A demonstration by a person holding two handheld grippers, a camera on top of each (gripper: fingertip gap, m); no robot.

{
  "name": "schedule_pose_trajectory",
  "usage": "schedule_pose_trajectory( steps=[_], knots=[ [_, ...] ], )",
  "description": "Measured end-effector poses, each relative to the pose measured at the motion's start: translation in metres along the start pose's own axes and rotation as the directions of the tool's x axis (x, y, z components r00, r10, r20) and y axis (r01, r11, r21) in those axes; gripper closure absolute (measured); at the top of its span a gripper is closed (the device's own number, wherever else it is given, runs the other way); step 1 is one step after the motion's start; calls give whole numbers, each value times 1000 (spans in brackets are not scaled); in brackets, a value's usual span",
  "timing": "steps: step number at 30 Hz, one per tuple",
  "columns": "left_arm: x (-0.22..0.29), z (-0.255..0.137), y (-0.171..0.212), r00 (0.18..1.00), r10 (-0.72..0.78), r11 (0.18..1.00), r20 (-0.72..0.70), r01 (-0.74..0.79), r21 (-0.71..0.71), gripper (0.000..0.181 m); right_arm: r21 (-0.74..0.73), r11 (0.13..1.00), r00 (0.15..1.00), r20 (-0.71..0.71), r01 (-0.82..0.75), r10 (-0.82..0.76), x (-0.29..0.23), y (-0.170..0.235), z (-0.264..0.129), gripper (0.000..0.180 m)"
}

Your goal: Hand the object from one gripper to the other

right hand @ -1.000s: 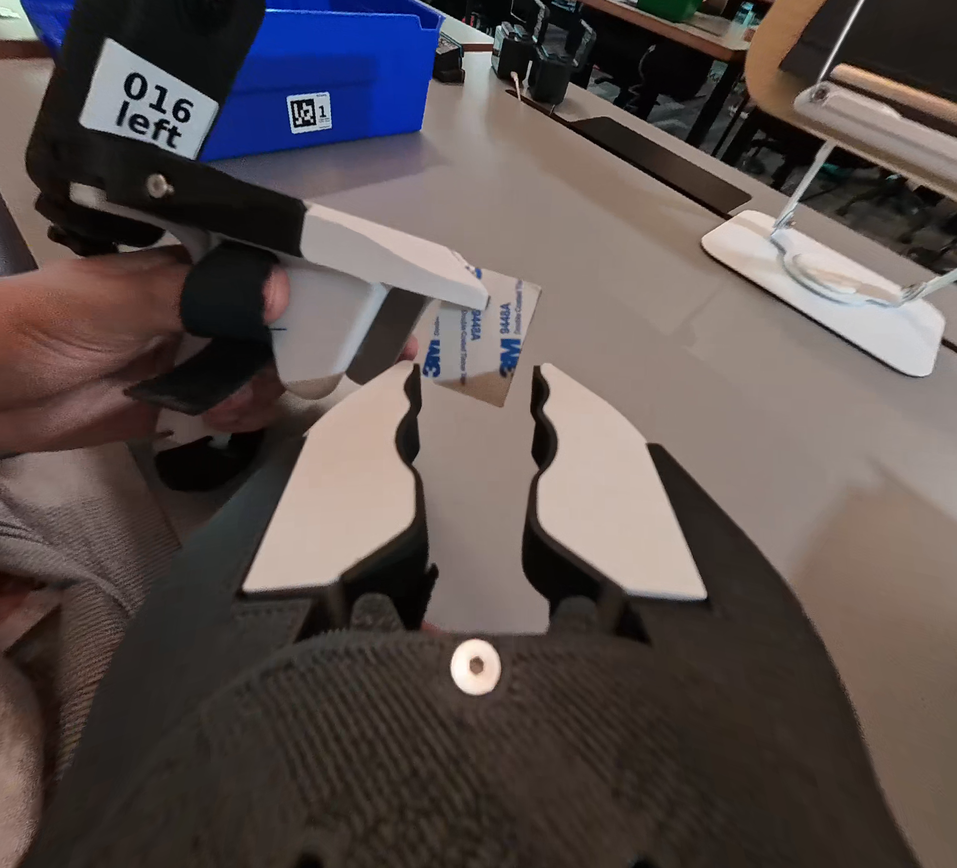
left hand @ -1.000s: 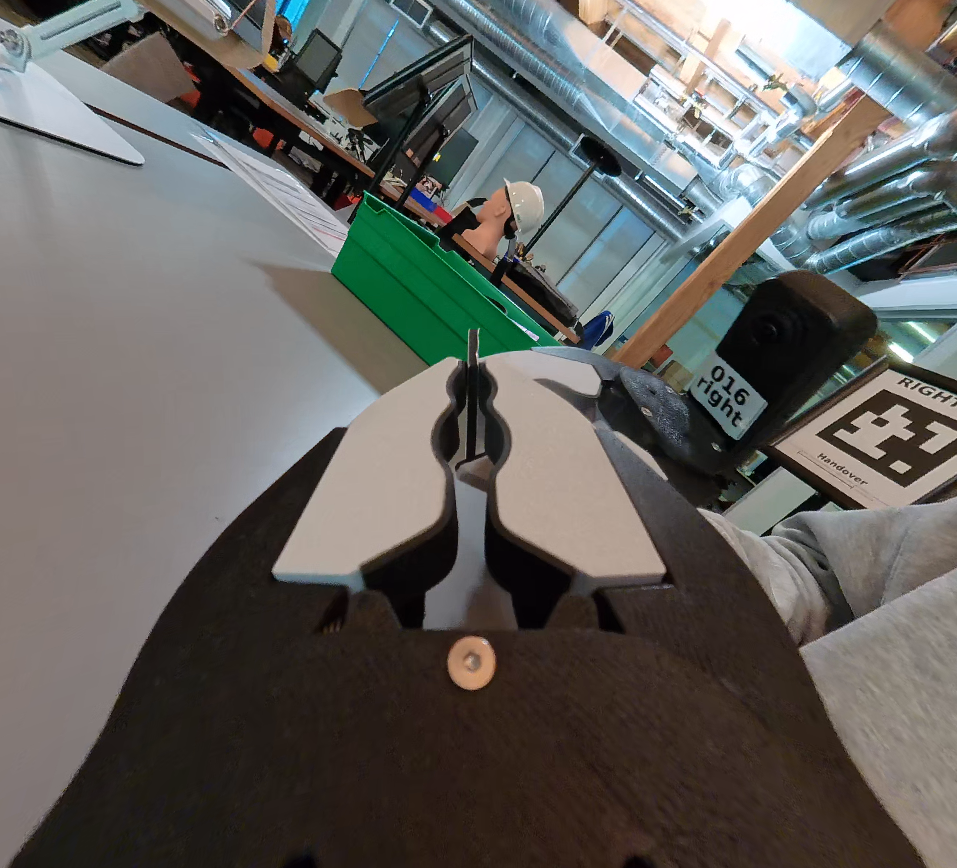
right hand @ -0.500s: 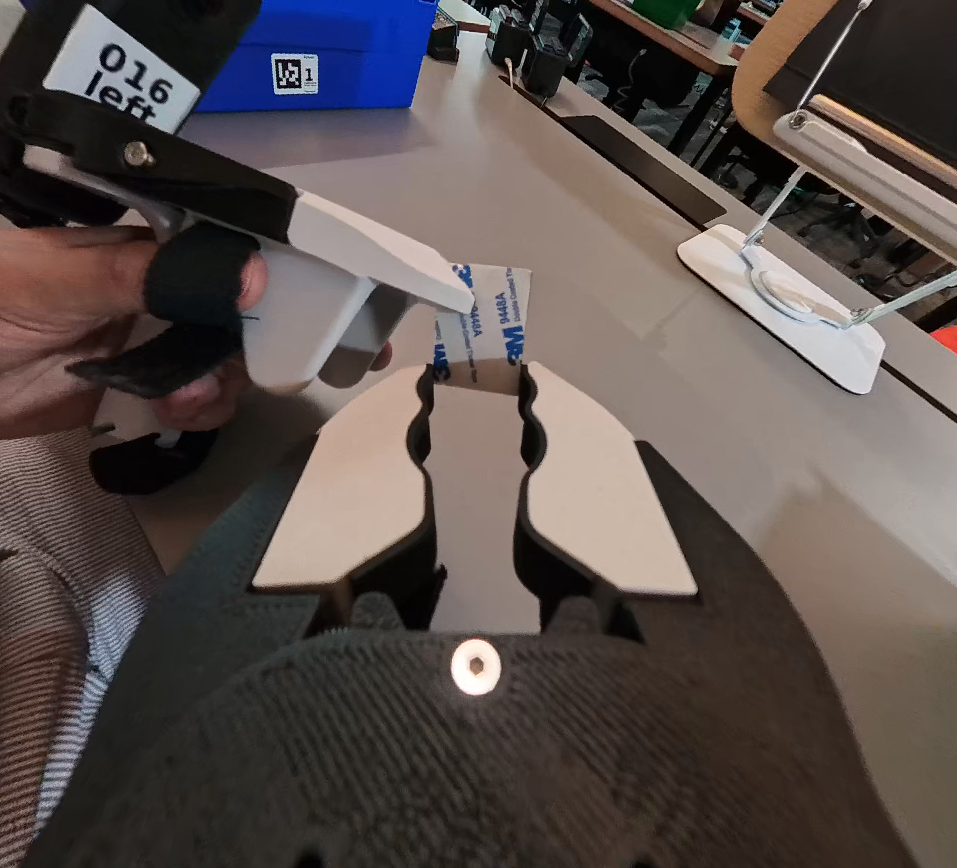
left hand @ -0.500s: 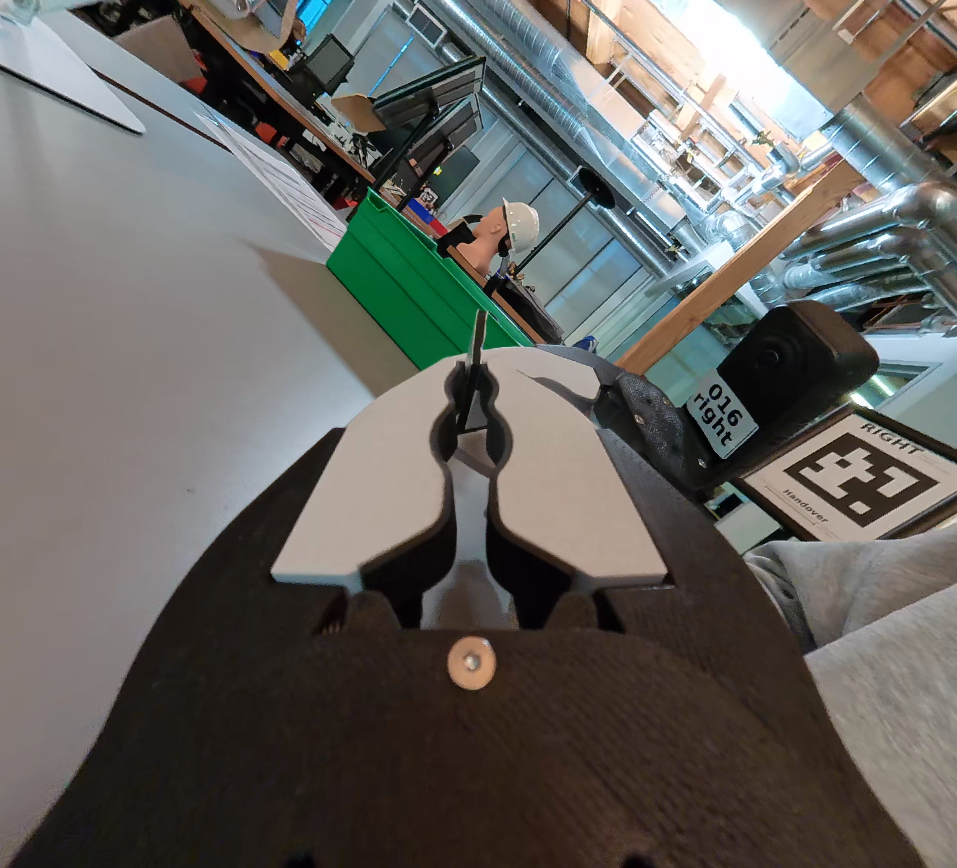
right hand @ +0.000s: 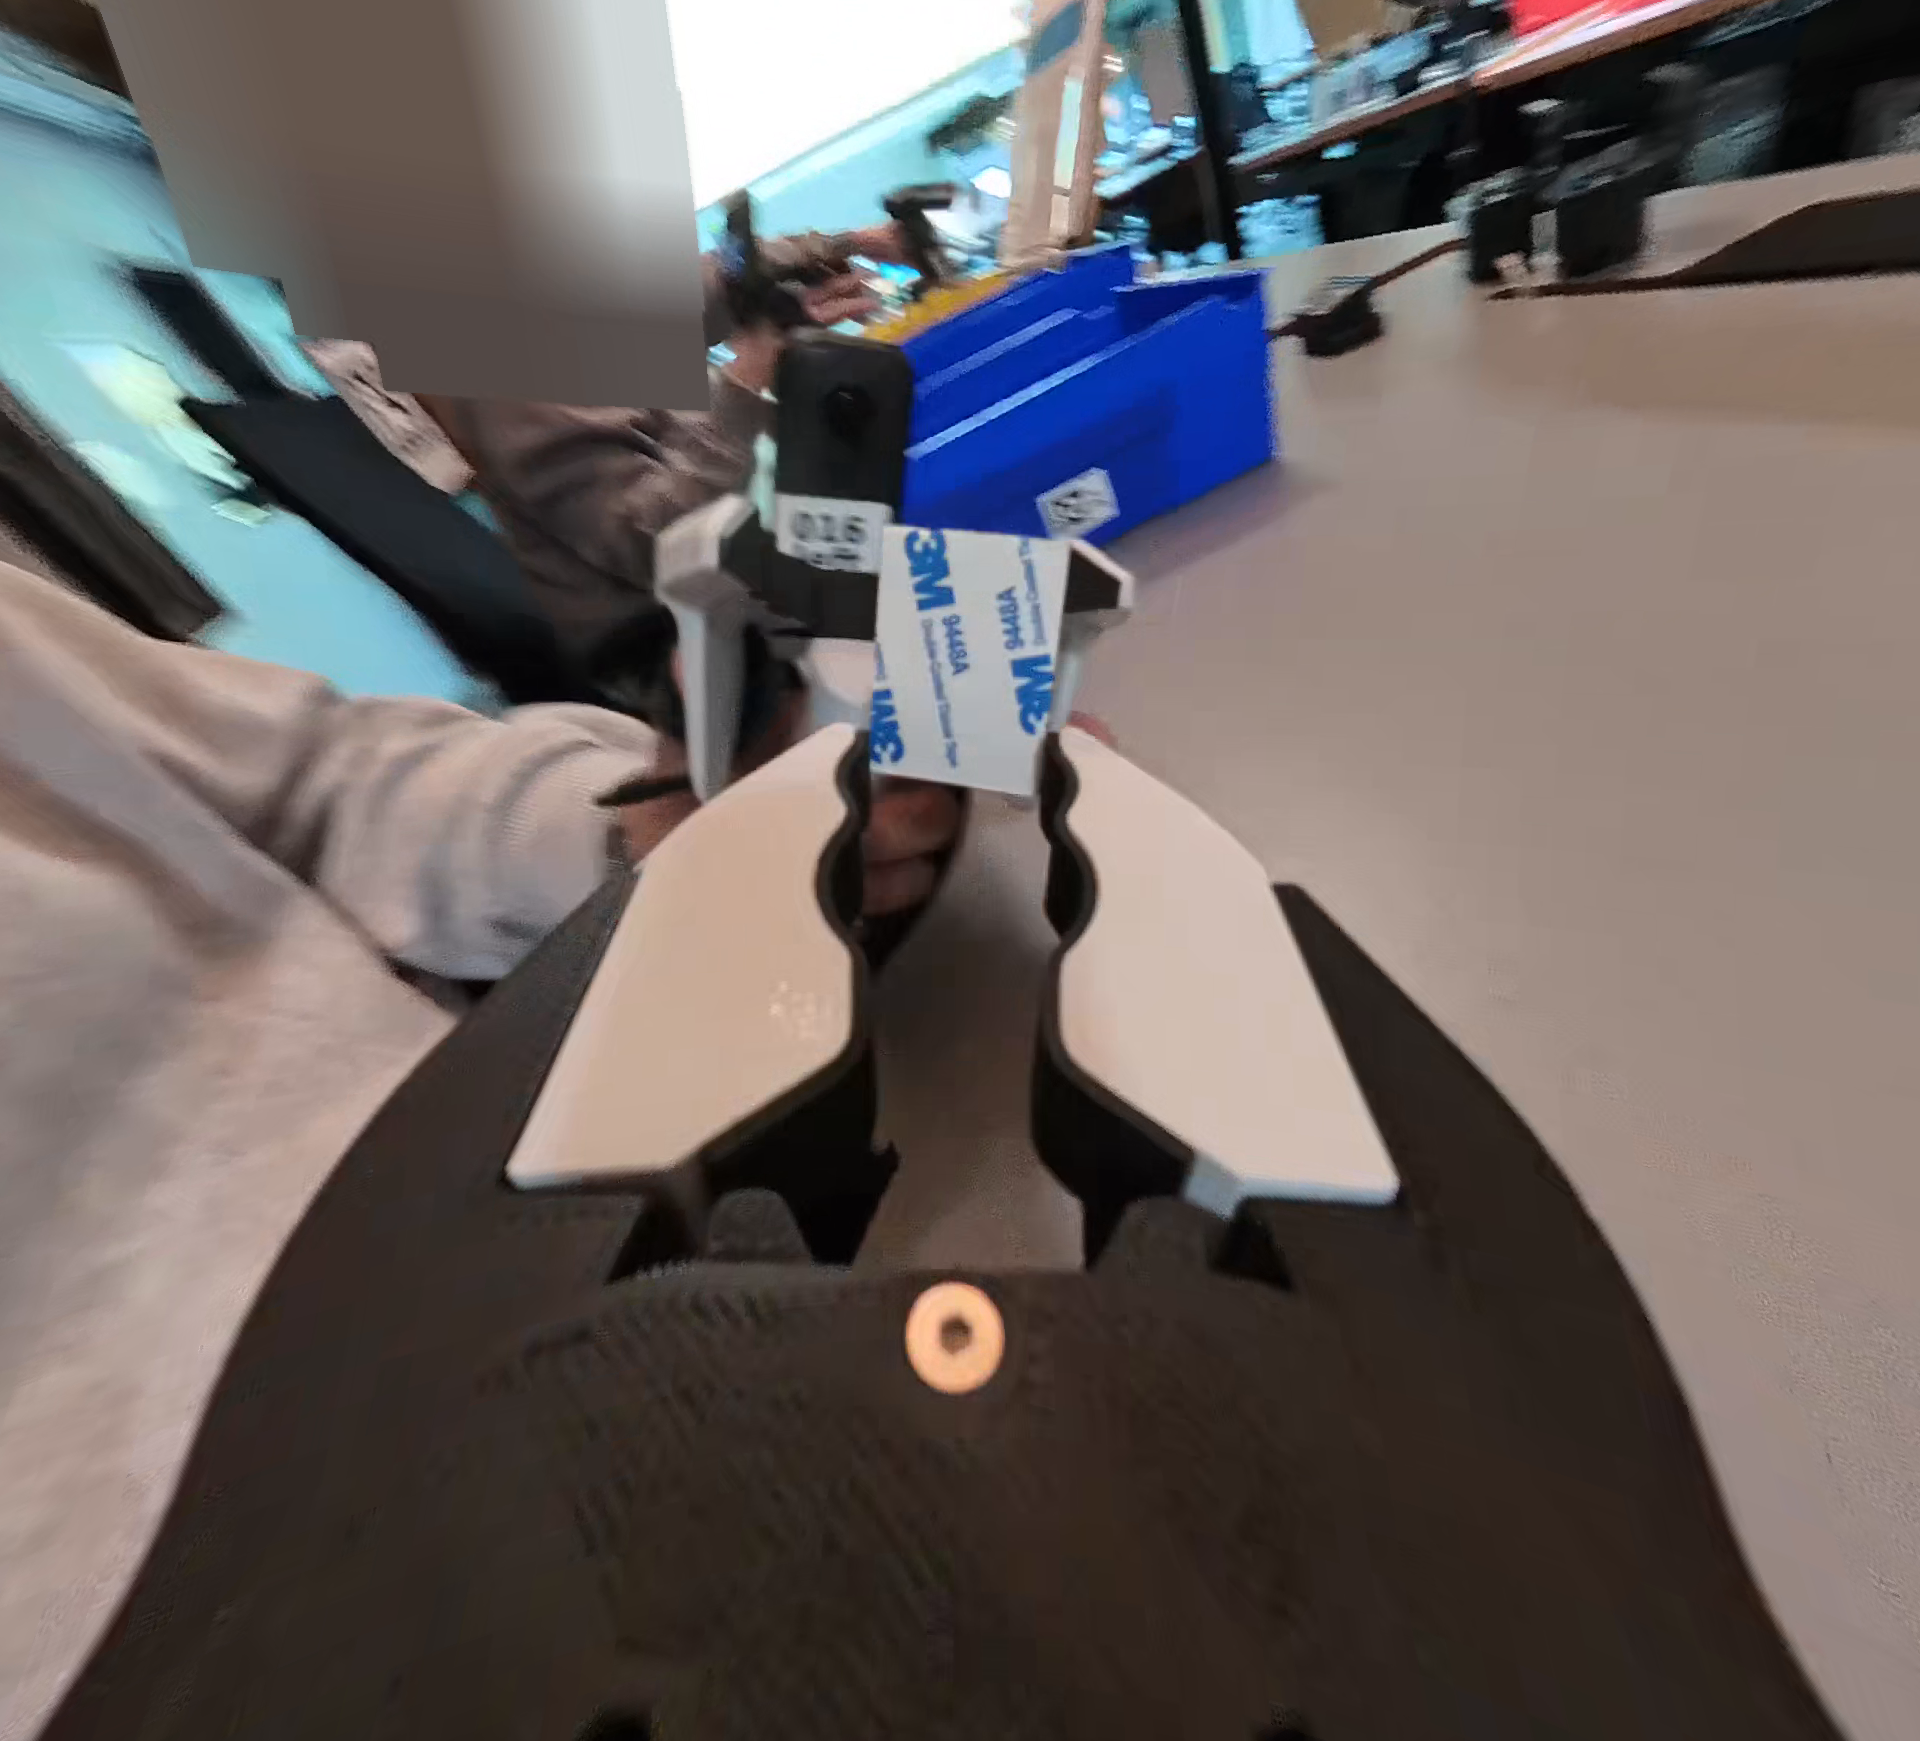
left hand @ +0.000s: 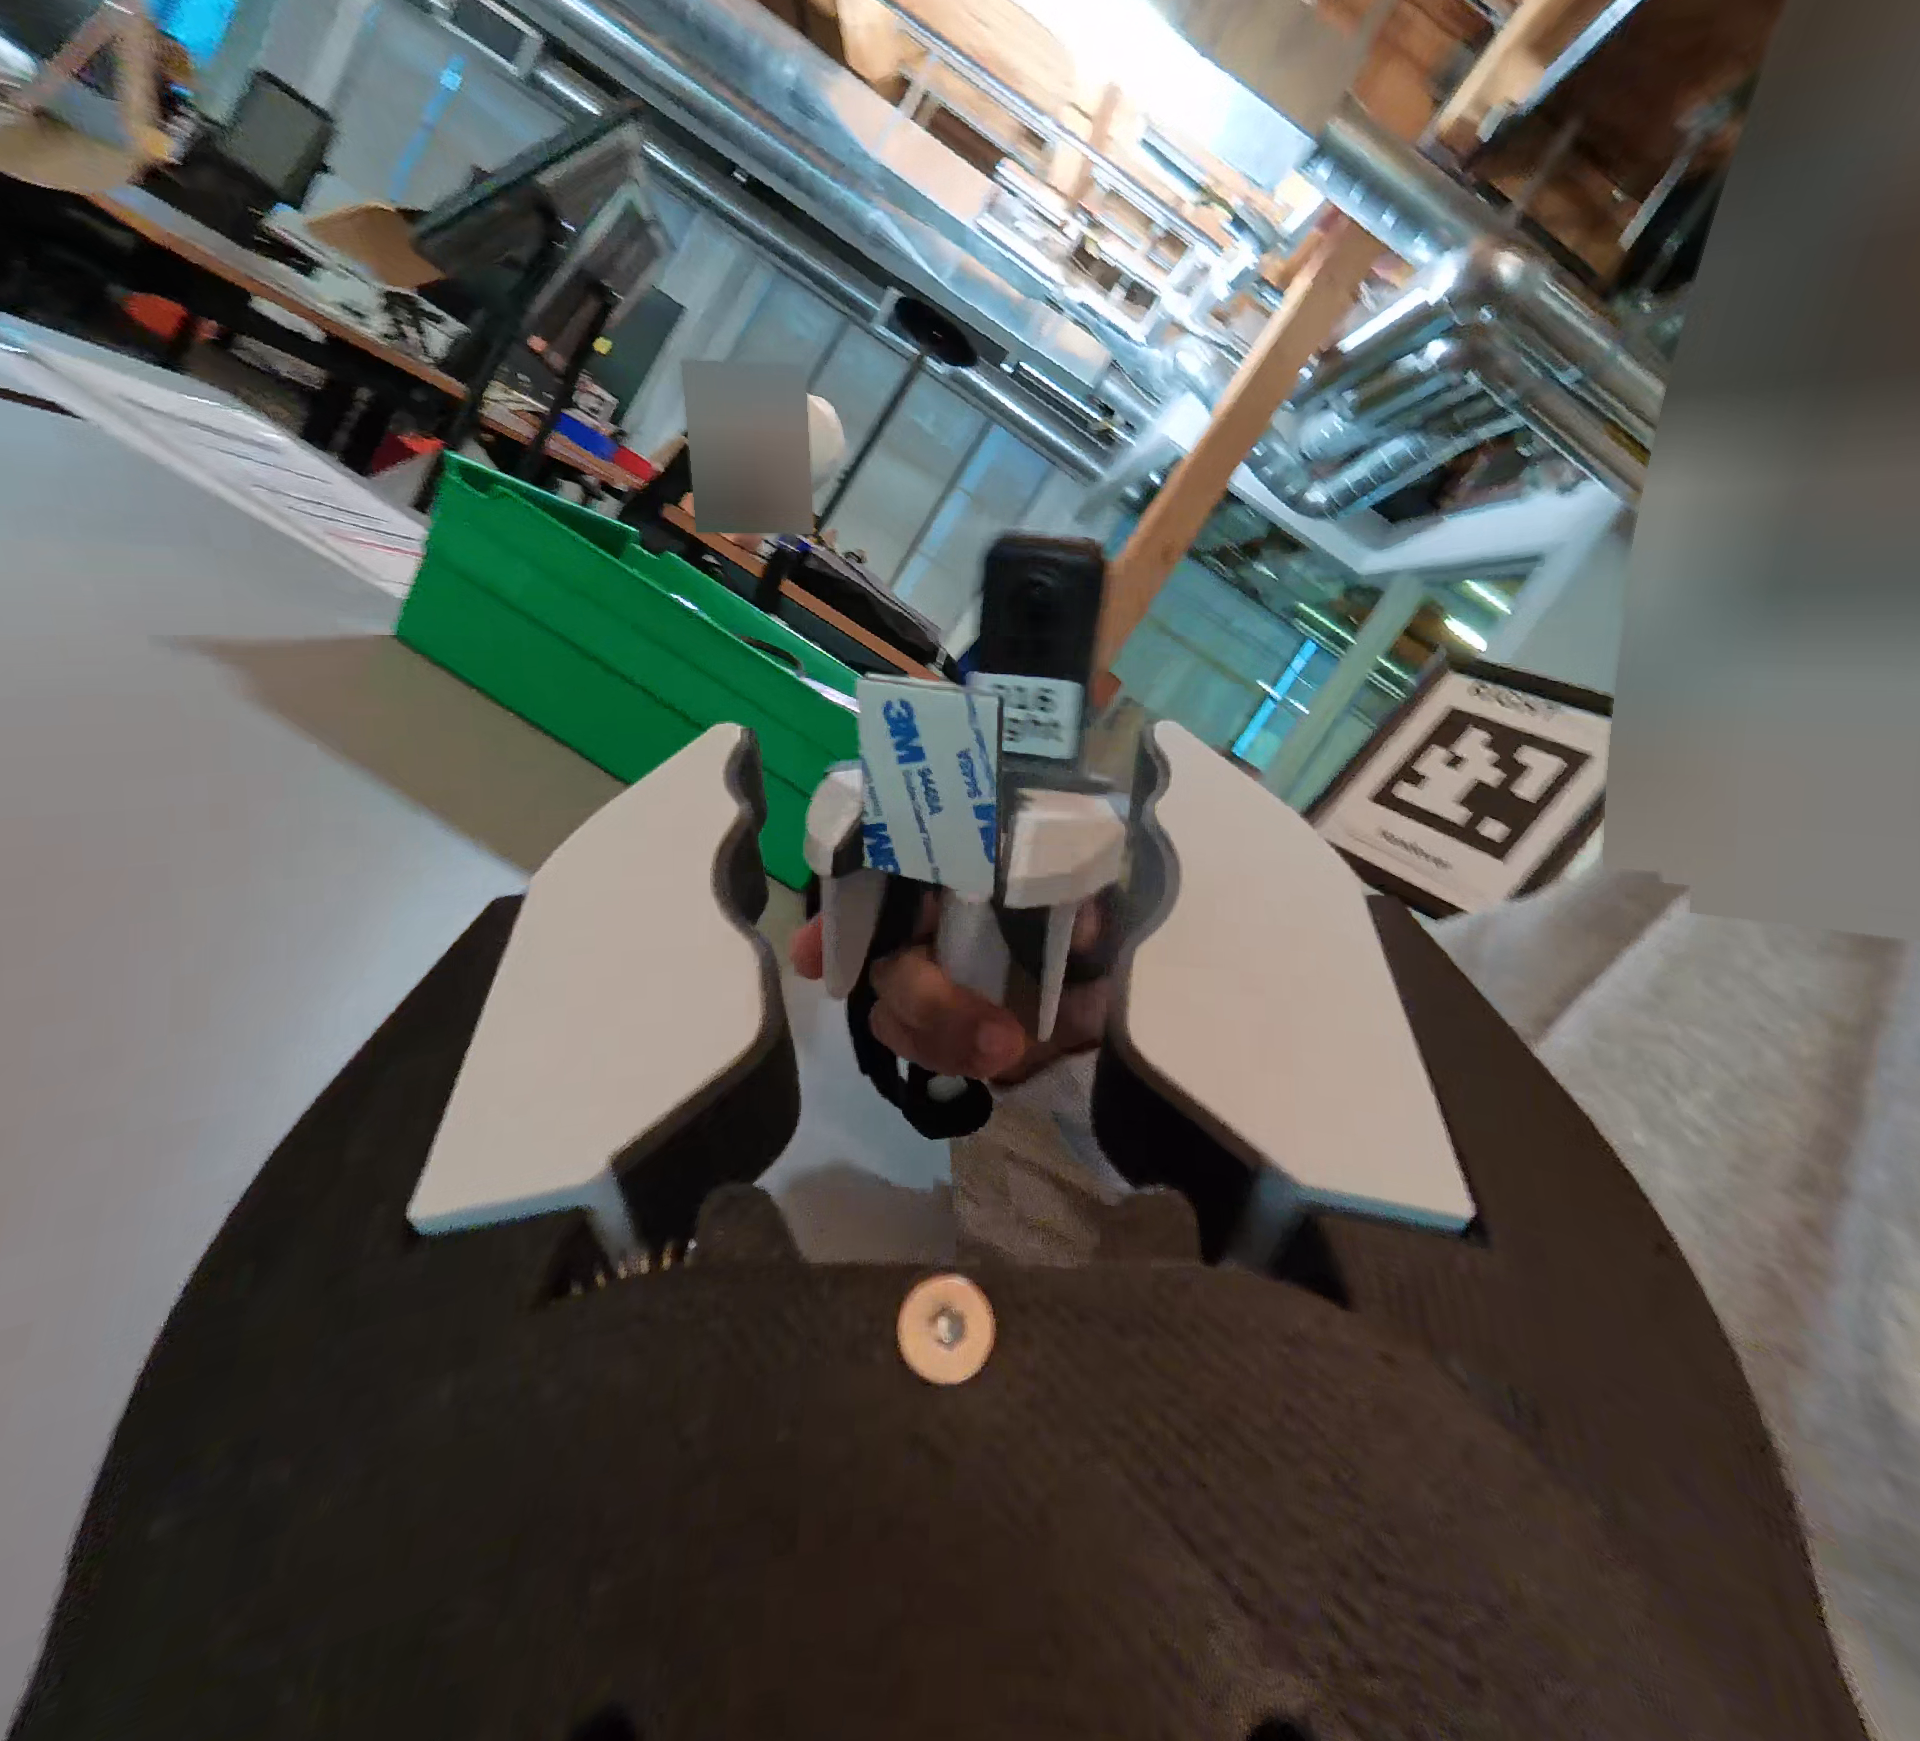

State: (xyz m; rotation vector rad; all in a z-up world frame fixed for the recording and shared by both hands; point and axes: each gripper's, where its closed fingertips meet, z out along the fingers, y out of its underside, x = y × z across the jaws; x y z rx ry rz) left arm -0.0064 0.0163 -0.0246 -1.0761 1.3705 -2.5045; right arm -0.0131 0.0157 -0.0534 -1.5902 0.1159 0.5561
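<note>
The object is a small white adhesive pad with blue print [right hand: 966, 652]. My right gripper [right hand: 948, 748] is shut on it, one fingertip on each side edge, and holds it upright above the grey table [right hand: 1558, 652]. My left gripper [left hand: 951, 746] is open wide and empty, its fingers apart on either side of the pad [left hand: 925, 777]. The two grippers face each other. The right gripper [left hand: 940, 824] shows head-on in the left wrist view, and the left gripper [right hand: 899, 590] shows behind the pad in the right wrist view.
A green bin [left hand: 582, 621] stands on the table beyond the left gripper. A blue bin [right hand: 1091, 413] stands behind the left gripper in the right wrist view. A black-and-white marker board [left hand: 1475, 777] is at the right. A grey sleeve [right hand: 260, 808] lies at left. Both grippers' tips are close together, under 4 cm apart.
My left gripper has opened and let go of the pad. My right gripper has closed on it. Both grippers have turned until they face each other.
</note>
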Motion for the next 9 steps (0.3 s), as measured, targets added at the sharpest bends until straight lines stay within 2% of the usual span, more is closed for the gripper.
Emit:
schedule_pose_trajectory(
  steps=[1, 5, 9],
  knots=[
    [6, 2, 3, 999, -4, 1000, -35, 3, -17, 109, 24, 998, 997, 57, -62, 61, -5, -3, 0, 148],
    [17, 5, 8, 994, -33, 999, -103, 30, -36, 113, 60, 976, 960, 207, -207, 191, -17, -10, -3, 148],
    [18, 4, 9, 993, -38, 998, -113, 33, -53, 121, -8, 978, 947, 250, -208, 203, -26, 0, 3, 148]
  ],
)
